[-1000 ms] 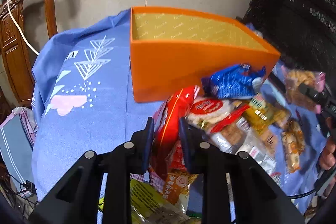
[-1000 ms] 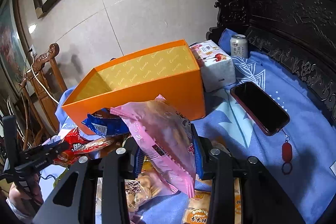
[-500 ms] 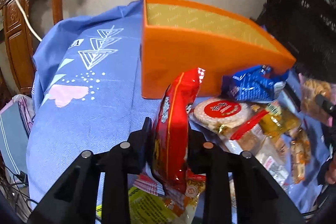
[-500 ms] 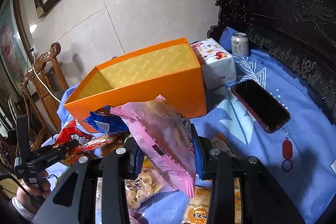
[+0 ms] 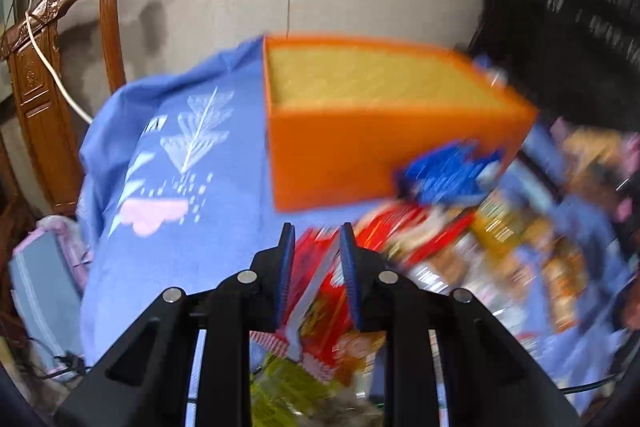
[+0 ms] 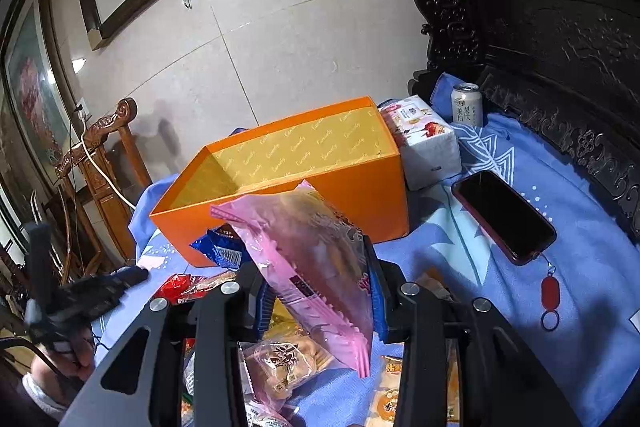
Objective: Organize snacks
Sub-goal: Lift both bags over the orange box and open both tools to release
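Blue patterned cloth (image 6: 600, 267) covers the bench, with pale wall tiles and dark carved furniture behind it. Biggest thing on it is the orange box (image 6: 360, 195), open-topped and, as far as I can see, empty, so I judge it is where the snacks are meant to go. Beside the box's right end sits a white tissue pack (image 6: 424, 143), with a drink can (image 6: 466, 105) just behind that, and a phone (image 6: 504, 215) lies on the cloth to the box's right. Loose snacks are heaped against the box's near wall, a blue packet (image 6: 220, 251) touching it.

My right gripper (image 6: 316, 291) is nearly closed on a pink snack bag (image 6: 308, 251), held up in front of the box's near wall. My left gripper (image 5: 316, 267) pinches a red snack packet (image 5: 320, 291) edge-on, a little way short of the box's near left corner. Both bags are gripped by their thin sides, which should let them drop in cleanly.
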Demonstrator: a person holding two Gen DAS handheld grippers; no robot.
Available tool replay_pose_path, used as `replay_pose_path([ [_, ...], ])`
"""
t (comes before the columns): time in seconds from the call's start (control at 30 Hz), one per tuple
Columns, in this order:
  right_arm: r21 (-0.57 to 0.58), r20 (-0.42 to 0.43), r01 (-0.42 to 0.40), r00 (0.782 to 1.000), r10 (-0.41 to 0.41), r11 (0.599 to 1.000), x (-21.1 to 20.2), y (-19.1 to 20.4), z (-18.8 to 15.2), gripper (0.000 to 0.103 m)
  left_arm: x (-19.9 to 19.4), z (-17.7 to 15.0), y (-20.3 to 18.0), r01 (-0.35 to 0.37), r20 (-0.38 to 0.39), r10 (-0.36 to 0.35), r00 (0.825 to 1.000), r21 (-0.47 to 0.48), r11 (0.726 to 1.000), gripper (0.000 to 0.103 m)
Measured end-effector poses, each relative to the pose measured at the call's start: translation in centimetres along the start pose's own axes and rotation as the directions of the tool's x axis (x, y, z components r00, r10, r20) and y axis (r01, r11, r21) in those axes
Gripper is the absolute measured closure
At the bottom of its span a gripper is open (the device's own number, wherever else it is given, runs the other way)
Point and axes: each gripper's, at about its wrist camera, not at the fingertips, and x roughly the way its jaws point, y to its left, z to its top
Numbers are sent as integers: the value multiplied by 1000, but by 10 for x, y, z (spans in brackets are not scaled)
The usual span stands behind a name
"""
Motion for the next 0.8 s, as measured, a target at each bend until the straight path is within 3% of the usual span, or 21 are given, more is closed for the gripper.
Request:
replay_pose_path([
  [0.1,2,-12,1,1000,-1,1000,2,-1,0,65,16,-11,-1,-19,-39,20,999,18,1000,53],
  [0.13,0,-15,3,1000,-3,1000,3,-1,-1,65,16,-12,0,-23,-33,24,999,15,1000,48],
  [0.2,-5,-19,5,1000,-5,1000,3,0,-1,65,6,-10,4,4,-7,-4,1000,1,1000,22],
  [0.27,-9,-21,6,1000,-6,1000,3,1,-2,65,-7,-9,4,23,37,-23,999,7,1000,9],
  [0.33,-4,-27,1,1000,-1,1000,5,0,-3,65,-10,-9,-2,2,50,-5,999,67,998,8],
  [0.43,7,-41,-5,999,5,1000,10,2,-5,65,20,-15,-16,-77,-27,83,996,176,981,8],
  [0.5,2,-48,-7,999,7,1000,11,3,-7,65,40,-18,-17,-65,-80,81,994,189,980,18],
  [0.53,-1,-47,-6,999,6,1000,10,4,-7,65,44,-16,-12,-53,-77,64,995,145,988,19],
  [0.57,-3,-45,-4,999,4,1000,10,5,-7,65,49,-14,-8,-40,-96,52,994,115,993,28],
  [0.6,-5,-44,-3,999,3,1000,9,5,-7,65,52,-11,-3,-30,-115,39,993,81,996,58],
  [0.67,-11,-40,-2,999,2,1000,8,7,-6,65,58,-9,6,-86,-151,96,984,69,994,76],
  [0.8,-17,-31,-3,1000,3,1000,5,9,-5,65,38,-10,17,-62,-139,64,988,16,998,81],
])
